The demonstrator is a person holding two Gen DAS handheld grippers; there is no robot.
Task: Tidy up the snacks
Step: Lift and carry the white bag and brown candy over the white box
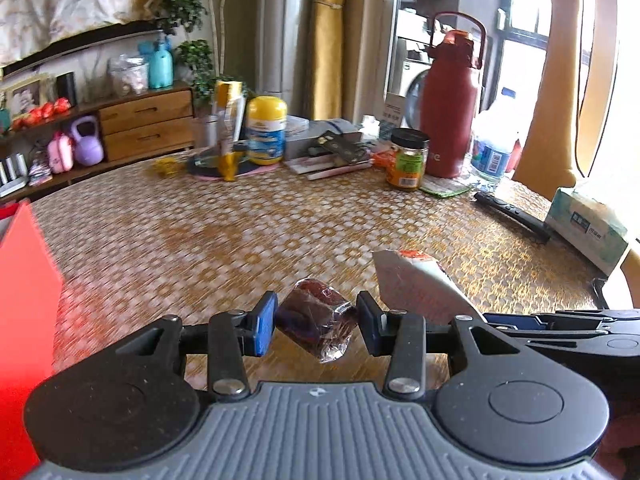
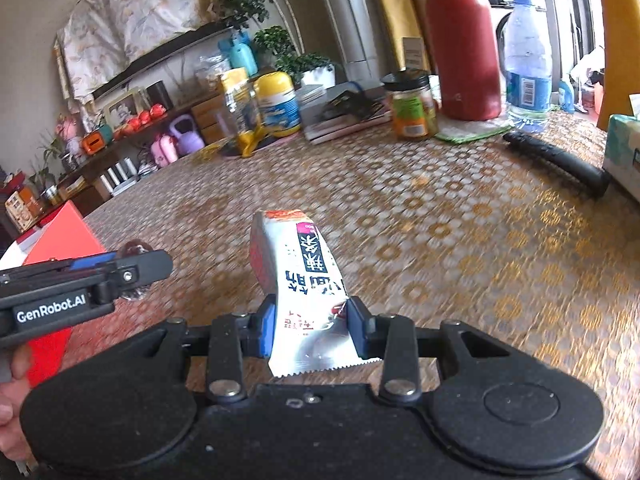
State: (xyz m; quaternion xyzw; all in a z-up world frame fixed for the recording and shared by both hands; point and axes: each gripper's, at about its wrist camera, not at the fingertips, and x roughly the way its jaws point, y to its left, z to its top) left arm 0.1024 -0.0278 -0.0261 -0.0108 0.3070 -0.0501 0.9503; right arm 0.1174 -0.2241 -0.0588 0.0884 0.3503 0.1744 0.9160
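Your left gripper [image 1: 316,322] pinched a small dark snack in a clear wrapper [image 1: 317,320] between its blue pads [image 1: 264,322], up off the table. Your right gripper [image 2: 312,326] squeezed the bottom of a white snack packet [image 2: 298,280] with red and blue print, and the packet stuck up and leaned to the left. The two grippers were side by side above the yellow patterned tablecloth [image 1: 240,240]. A red box [image 2: 60,236] sat just to the left. Far back stood a red flask [image 1: 450,96], a jar [image 1: 407,159] and a black remote [image 2: 556,160].
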